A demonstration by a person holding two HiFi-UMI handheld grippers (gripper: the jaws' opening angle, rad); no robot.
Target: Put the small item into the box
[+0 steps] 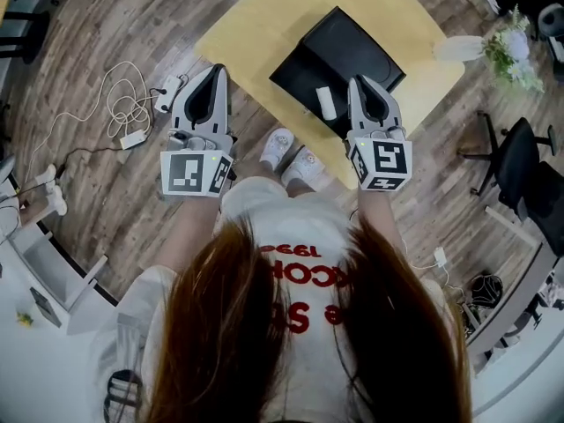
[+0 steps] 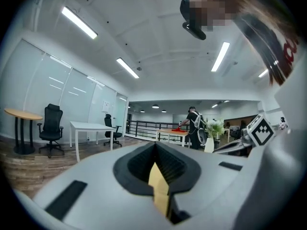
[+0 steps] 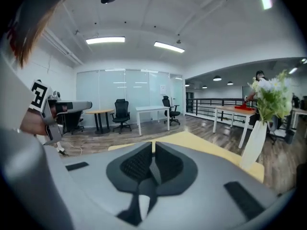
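Note:
A black box (image 1: 339, 55) lies open on the yellow table (image 1: 256, 20). The small white item (image 1: 326, 102) rests on the box's near part, just left of my right gripper (image 1: 359, 81). That gripper hovers over the box's near edge with its jaws shut and nothing between them; the right gripper view (image 3: 153, 145) shows the pads meeting. My left gripper (image 1: 215, 69) hangs over the table's near left edge, away from the box. Its pads also meet in the left gripper view (image 2: 154, 145), with only the yellow tabletop showing below them.
A white vase with flowers (image 1: 493, 49) stands at the table's right corner. Black office chairs (image 1: 520, 148) stand to the right. Cables and a power strip (image 1: 132, 104) lie on the wooden floor at left. The person's white shoes (image 1: 291, 152) stand at the table's near edge.

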